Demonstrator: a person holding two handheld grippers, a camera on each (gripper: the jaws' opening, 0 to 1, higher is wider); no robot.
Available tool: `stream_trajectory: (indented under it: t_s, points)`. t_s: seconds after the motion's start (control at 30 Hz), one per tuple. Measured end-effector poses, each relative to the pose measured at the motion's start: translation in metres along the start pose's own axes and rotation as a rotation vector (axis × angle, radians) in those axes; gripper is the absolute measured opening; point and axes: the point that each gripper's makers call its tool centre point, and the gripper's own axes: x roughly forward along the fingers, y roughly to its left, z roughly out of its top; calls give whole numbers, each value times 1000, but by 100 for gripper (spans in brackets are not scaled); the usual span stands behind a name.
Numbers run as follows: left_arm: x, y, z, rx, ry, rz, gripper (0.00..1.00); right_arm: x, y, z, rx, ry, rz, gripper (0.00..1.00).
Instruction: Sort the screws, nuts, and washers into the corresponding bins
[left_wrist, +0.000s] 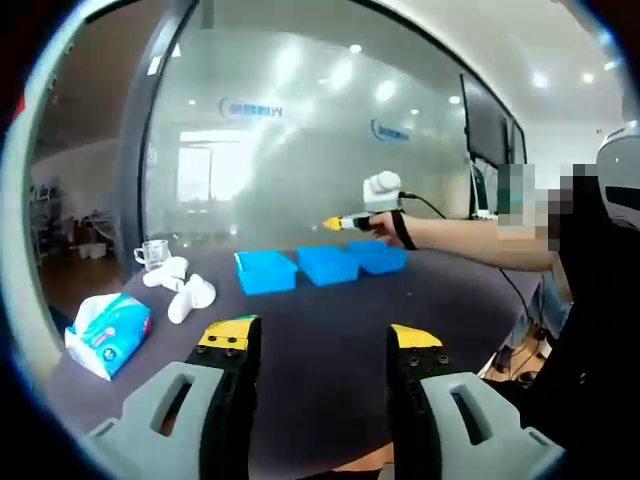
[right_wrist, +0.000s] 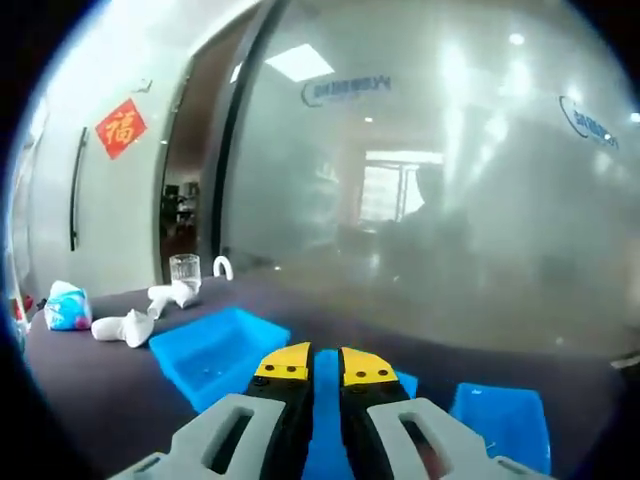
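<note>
Left gripper view: left gripper (left_wrist: 322, 340) held low over the dark bench (left_wrist: 330, 310), jaws spread wide, nothing between them. Three open blue plastic bins (left_wrist: 320, 265) sit in a row at the far side; the right gripper (left_wrist: 345, 222) hovers above them in a person's hand. In the right gripper view, right gripper (right_wrist: 314, 365) has its jaws nearly pressed together over the middle bin; whether they pinch a small part I cannot tell. No loose screws, nuts or washers can be made out. Judgement: confirm which bin lies beneath before opening, and release low. Nearby: white crumpled tissues (left_wrist: 180, 288), clear glass cup (left_wrist: 152, 254), blue tissue pack (left_wrist: 108, 335), all left of the bins, not obstructing
</note>
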Motion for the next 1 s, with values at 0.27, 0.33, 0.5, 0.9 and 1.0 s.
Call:
stream_trajectory:
  t_s: [0.27, 0.33, 0.5, 0.9, 1.0]
  points:
    - [0, 0, 1, 2, -4, 0, 49, -5, 0, 6, 8, -22, 8, 30]
    - [-1, 0, 2, 0, -6, -2, 49, -8, 1, 6, 5, -27, 11, 31]
    - [-1, -1, 3, -8, -11, -16, 49, -24, 5, -1, 7, -20, 54, 31]
    - [4, 0, 4, -12, -15, -47, 49, -98, 8, -15, 59, -12, 185, 31]
    - [7, -5, 7, -11, -24, -85, 49, -121, 20, -18, 55, -25, 249, 31]
